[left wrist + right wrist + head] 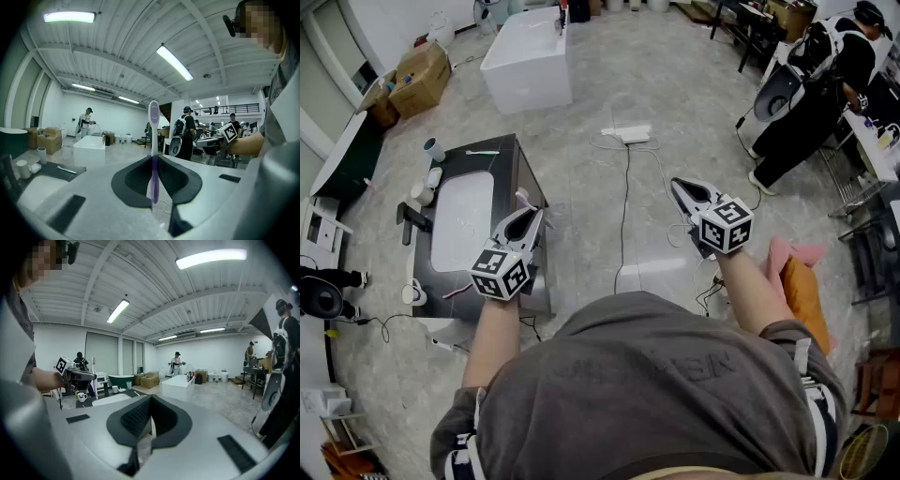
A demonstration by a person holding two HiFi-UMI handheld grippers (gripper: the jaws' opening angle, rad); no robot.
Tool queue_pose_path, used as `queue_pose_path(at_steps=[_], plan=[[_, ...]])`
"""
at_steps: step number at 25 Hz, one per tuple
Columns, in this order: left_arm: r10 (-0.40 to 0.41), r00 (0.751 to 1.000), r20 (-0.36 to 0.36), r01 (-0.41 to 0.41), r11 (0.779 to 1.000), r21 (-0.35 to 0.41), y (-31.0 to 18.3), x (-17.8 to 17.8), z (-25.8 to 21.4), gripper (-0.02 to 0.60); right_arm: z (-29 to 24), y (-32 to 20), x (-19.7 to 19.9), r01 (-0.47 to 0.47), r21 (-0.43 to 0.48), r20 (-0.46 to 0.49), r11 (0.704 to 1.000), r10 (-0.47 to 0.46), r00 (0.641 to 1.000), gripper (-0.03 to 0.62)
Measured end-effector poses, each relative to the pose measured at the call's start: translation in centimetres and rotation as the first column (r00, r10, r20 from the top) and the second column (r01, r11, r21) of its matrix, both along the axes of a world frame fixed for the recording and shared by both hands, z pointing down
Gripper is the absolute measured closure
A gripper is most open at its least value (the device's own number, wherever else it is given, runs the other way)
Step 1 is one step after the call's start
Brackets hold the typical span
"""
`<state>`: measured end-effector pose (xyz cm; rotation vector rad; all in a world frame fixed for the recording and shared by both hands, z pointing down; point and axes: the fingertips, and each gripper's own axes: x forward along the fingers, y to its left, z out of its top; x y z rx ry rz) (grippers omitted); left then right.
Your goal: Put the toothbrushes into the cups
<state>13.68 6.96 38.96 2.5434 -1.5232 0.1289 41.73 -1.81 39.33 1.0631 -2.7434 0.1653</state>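
Left gripper (pixel 532 217) is clamped on a purple-and-white toothbrush (pixel 153 133); its own view shows the handle pinched between the dark pads and the brush standing upright, head uppermost. In the head view it hangs at the left centre of the frame, over the right edge of a dark vanity counter (pixel 508 164), with the brush head showing as a pink tip just above the jaws.

The right gripper (pixel 676 185) is held out at the right centre of the frame, over bare floor and well apart from the counter. Its own view shows its jaws closed together with nothing between them.

A white basin (pixel 464 220) is sunk into the counter. Toward the upper left of the counter stand a grey-blue cup (pixel 434 150) and, just below it, two white cups (pixel 431 176). A white mug (pixel 413 292) stands at the lower left corner. A second toothbrush (pixel 483 152) lies flat along the counter's top edge, near the grey-blue cup but apart from it. A white bathtub (pixel 530 56) stands at the top centre.
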Motion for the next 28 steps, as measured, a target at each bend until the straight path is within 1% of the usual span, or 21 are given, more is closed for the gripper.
queue_pose_path(at_steps=[8,15,19,25,28], plan=[[0.003,1.0,0.003,-0.003,1.0,0.003,-0.2,1.3,0.0,0.545,-0.1,-0.1,0.6,0.014,-0.001,0.008,1.0,-0.014,1.0,0.605],[-0.007,1.0,0.012,0.007,1.0,0.0,-0.5,3.0,-0.3,0.545,-0.2,-0.9,2.2,0.018,-0.044,0.048,0.999,-0.016,0.999,0.602],[-0.013,1.0,0.023,0.013,1.0,0.003,-0.6,4.9,-0.7,0.545,-0.4,-0.9,3.6,0.04,-0.039,0.05,0.998,-0.038,0.998,0.602],[-0.032,0.999,0.027,0.032,0.999,0.008,-1.3,8.5,-1.5,0.545,-0.8,-1.3,6.1,0.094,-0.022,0.049,0.995,-0.093,0.994,0.602],[-0.047,0.998,0.03,0.047,0.999,0.004,-1.5,10.1,-1.7,0.545,-0.8,-1.7,7.1,0.126,-0.029,0.059,0.992,-0.124,0.99,0.602]])
